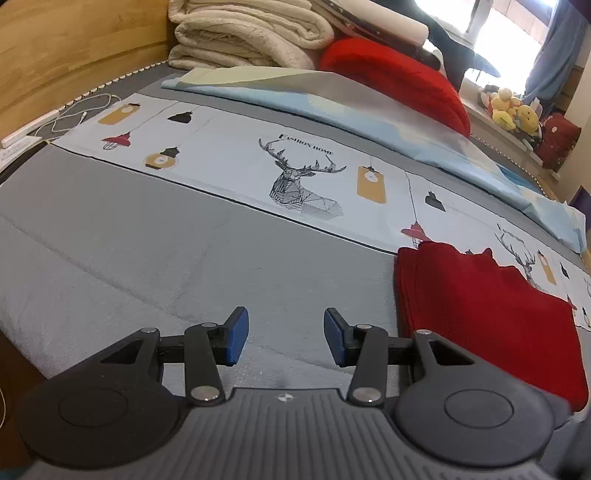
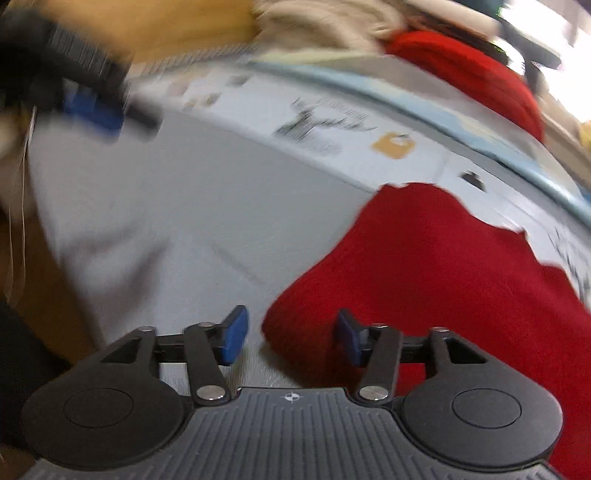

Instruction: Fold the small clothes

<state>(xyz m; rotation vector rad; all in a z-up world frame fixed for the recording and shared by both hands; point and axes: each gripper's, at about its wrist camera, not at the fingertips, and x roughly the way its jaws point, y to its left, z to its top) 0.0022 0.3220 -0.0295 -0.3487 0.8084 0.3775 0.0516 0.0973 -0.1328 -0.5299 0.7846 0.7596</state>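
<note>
Grey bed, blurred red garment

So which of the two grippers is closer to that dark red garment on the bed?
The right. The right gripper hangs open at the red garment, whose near edge lies between its fingers. The left gripper, also open, is over bare grey bedding, with the garment off to its right.

Cream blankets and red pillow crowd the headboard.

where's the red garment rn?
Red garment lies flat on the grey bed, lower right in both views, just right of the open left gripper.
</note>
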